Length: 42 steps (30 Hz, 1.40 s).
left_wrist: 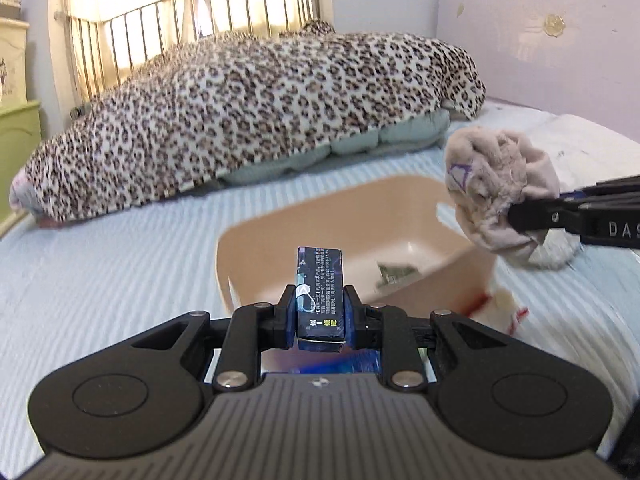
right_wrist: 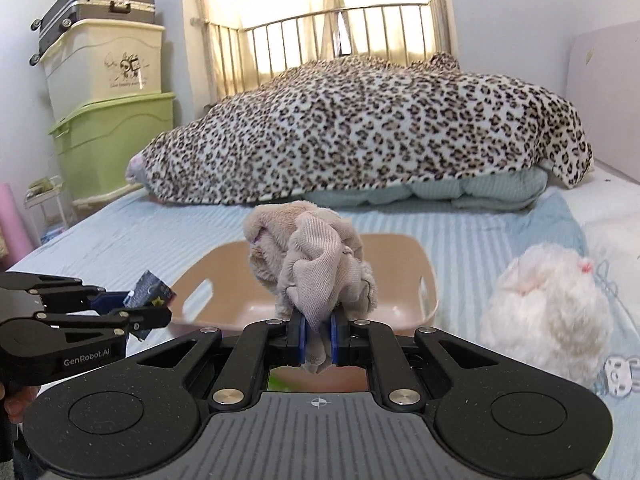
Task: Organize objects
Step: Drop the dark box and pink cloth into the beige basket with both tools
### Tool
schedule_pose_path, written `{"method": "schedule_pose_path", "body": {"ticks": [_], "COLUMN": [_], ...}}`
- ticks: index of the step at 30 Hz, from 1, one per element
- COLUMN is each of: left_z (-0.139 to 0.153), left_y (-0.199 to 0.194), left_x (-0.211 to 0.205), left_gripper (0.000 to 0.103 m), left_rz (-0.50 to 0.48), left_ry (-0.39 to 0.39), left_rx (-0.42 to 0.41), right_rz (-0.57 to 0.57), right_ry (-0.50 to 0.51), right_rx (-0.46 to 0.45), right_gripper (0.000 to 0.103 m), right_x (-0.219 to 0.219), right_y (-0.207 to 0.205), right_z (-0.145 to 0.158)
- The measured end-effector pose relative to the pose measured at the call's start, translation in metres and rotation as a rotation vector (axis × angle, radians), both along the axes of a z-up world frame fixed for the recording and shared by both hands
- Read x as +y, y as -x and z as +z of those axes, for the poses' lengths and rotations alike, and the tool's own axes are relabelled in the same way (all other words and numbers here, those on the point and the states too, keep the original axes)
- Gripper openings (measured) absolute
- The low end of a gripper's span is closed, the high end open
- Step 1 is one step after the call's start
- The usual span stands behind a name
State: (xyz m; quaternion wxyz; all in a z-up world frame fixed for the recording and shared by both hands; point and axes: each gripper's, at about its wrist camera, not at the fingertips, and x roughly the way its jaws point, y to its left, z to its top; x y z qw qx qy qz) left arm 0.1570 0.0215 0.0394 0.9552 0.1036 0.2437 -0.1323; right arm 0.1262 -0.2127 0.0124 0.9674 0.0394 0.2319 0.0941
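A beige plastic basket (left_wrist: pixel 452 258) (right_wrist: pixel 424 276) sits on the bed in front of both grippers. My left gripper (left_wrist: pixel 319 312) is shut on a small dark blue box (left_wrist: pixel 319 288) with printed text and holds it at the basket's near left rim; it shows from the side in the right wrist view (right_wrist: pixel 150 286). My right gripper (right_wrist: pixel 318 336) is shut on a grey crumpled plush cloth (right_wrist: pixel 316 256) and holds it above the basket's near edge; the cloth also shows at the right of the left wrist view (left_wrist: pixel 500 196). Something small and greenish (left_wrist: pixel 394 274) lies inside the basket.
A white fluffy plush toy (right_wrist: pixel 548 312) lies on the light blue striped bedsheet (left_wrist: pixel 120 272) right of the basket. A leopard-print blanket (right_wrist: pixel 360 128) is heaped at the back before a metal bed rail (right_wrist: pixel 320 36). Storage bins (right_wrist: pixel 108 120) and a suitcase (right_wrist: pixel 100 6) stand at the left.
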Motion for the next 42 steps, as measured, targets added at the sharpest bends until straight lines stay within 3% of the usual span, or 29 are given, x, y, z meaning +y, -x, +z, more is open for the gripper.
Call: {"method": "schedule_pose_path", "body": {"ticks": [7, 16, 21, 27, 30, 31, 33, 34, 35, 38, 42], "left_z": [0.006, -0.025, -0.047, -0.059, -0.056, -0.054, -0.046, -0.042, -0.038, -0.026, -0.018], "left_y": [-0.053, -0.109, -0.123, -0.121, -0.118, -0.117, -0.111, -0.106, -0.101, -0.083, -0.063], "left_x": [-0.022, -0.042, -0.042, -0.04, -0.037, -0.038, -0.036, -0.036, -0.035, -0.033, -0.025], "left_gripper": [0.025, 0.025, 0.025, 0.025, 0.026, 0.027, 0.045, 0.067, 0.08, 0.084, 0.09], "left_rz": [0.04, 0.163, 0.206, 0.185, 0.183, 0.192, 0.198, 0.195, 0.196, 0.19, 0.196], "left_ry": [-0.002, -0.094, -0.123, -0.144, -0.127, -0.12, -0.091, -0.072, -0.057, -0.067, -0.07], "left_rx": [-0.005, 0.054, 0.127, 0.178, 0.185, 0.19, 0.197, 0.192, 0.175, 0.128, 0.126], "right_rz": [-0.027, -0.042, -0.037, -0.026, -0.019, -0.019, -0.018, -0.021, -0.025, -0.037, -0.064], "right_ry": [0.016, 0.091, 0.143, 0.167, 0.151, 0.143, 0.126, 0.122, 0.119, 0.111, 0.086], "right_rx": [-0.027, 0.03, 0.099, 0.155, 0.163, 0.15, 0.121, 0.11, 0.096, 0.066, 0.06], "right_gripper": [0.01, 0.01, 0.01, 0.011, 0.02, 0.034, 0.042, 0.051, 0.058, 0.066, 0.079], "right_x": [-0.003, 0.008, 0.015, 0.019, 0.016, 0.014, 0.009, 0.007, 0.004, -0.004, -0.015], "right_y": [-0.042, -0.09, -0.105, -0.107, -0.105, -0.102, -0.093, -0.089, -0.083, -0.069, -0.05], "right_z": [0.004, -0.024, -0.047, -0.064, -0.057, -0.053, -0.04, -0.034, -0.028, -0.012, -0.006]}}
